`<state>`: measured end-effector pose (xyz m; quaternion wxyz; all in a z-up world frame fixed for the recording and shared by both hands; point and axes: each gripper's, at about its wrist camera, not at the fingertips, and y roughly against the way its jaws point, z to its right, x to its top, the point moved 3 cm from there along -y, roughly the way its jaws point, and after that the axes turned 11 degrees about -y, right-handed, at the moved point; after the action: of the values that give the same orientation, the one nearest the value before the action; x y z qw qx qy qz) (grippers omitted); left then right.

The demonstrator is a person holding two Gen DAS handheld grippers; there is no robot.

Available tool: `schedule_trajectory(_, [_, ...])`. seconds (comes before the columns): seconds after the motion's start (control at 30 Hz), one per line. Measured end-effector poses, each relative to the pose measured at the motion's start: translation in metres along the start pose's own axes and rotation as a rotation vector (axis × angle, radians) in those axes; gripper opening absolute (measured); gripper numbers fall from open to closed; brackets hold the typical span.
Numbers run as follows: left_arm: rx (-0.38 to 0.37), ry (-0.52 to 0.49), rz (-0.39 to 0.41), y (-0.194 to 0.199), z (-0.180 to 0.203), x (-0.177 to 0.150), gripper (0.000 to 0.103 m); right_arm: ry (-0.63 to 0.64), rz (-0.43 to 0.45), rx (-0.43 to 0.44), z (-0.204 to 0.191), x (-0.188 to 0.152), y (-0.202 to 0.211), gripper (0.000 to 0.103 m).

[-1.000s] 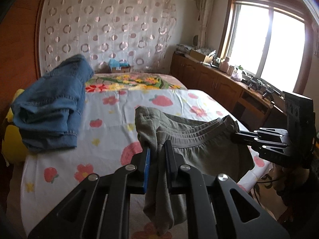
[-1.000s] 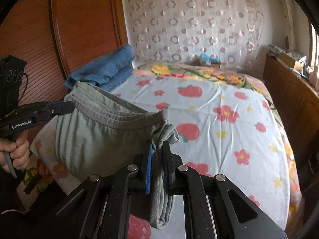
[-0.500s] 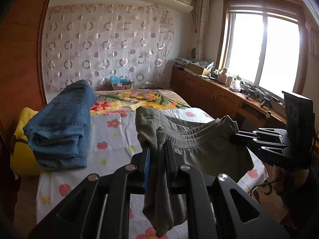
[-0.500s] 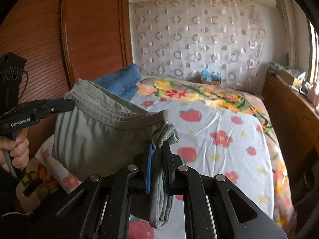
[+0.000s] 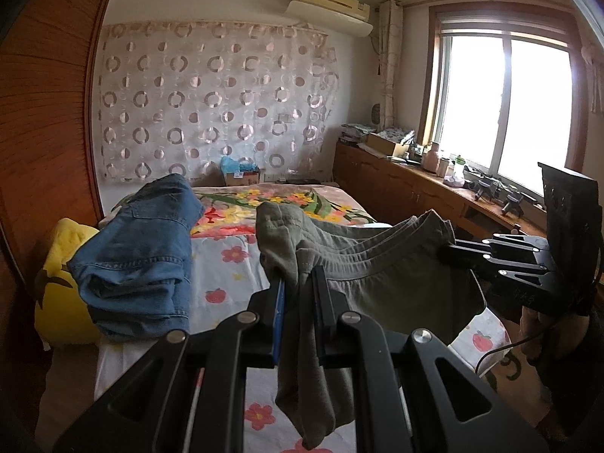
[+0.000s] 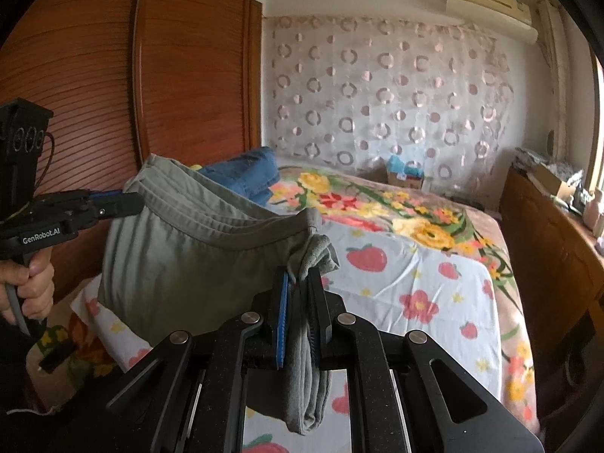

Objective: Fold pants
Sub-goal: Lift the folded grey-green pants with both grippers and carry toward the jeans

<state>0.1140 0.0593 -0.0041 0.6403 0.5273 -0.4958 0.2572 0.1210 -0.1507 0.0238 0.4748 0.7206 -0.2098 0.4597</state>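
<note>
Olive-green pants (image 5: 396,283) hang by the waistband, stretched between both grippers above the near edge of the bed (image 5: 230,264). My left gripper (image 5: 298,275) is shut on one bunched end of the waistband, and cloth droops down between its fingers. My right gripper (image 6: 300,275) is shut on the other end of the pants (image 6: 188,264). Each gripper shows in the other's view: the right gripper (image 5: 449,253) at the right side, the left gripper (image 6: 128,204) at the left with a hand on its handle. The legs hang below, out of sight.
Folded blue jeans (image 5: 143,256) lie on the bed's left side, partly over a yellow pillow (image 5: 60,302). A wooden wardrobe (image 6: 94,75) stands to the left. A low cluttered cabinet (image 5: 396,188) runs under the window. A small box (image 5: 241,177) sits at the bed's head.
Both grippers have risen together with the pants held taut between them. The bed sits lower in both views, and more wall and ceiling show. Neither grip has changed.
</note>
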Motion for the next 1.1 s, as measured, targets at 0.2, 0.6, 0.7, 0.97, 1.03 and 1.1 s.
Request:
schedule_trajectory(0.2, [0.015,0.005,-0.011,-0.004,-0.010,0.008,0.010,0.004,0.001,0.022,-0.005,0.010,-0.011,0.007])
schedule_trajectory(0.6, [0.049,0.010,-0.014,-0.023,-0.040,0.036,0.010,0.024,-0.001,0.054,-0.003,0.049,-0.046,0.007])
schedule_trajectory(0.7, [0.052,0.007,-0.016,-0.028,-0.044,0.042,0.010,0.028,0.000,0.057,0.000,0.061,-0.052,0.007])
schedule_trajectory(0.97, [0.072,0.008,-0.016,-0.047,-0.062,0.058,0.010,0.052,0.000,0.059,0.005,0.084,-0.071,0.007])
schedule_trajectory(1.03, [0.079,0.008,-0.017,-0.052,-0.066,0.060,0.010,0.059,-0.001,0.059,0.006,0.091,-0.078,0.007])
schedule_trajectory(1.1, [0.092,0.014,-0.019,-0.056,-0.072,0.060,0.010,0.067,-0.001,0.060,0.008,0.098,-0.086,0.007])
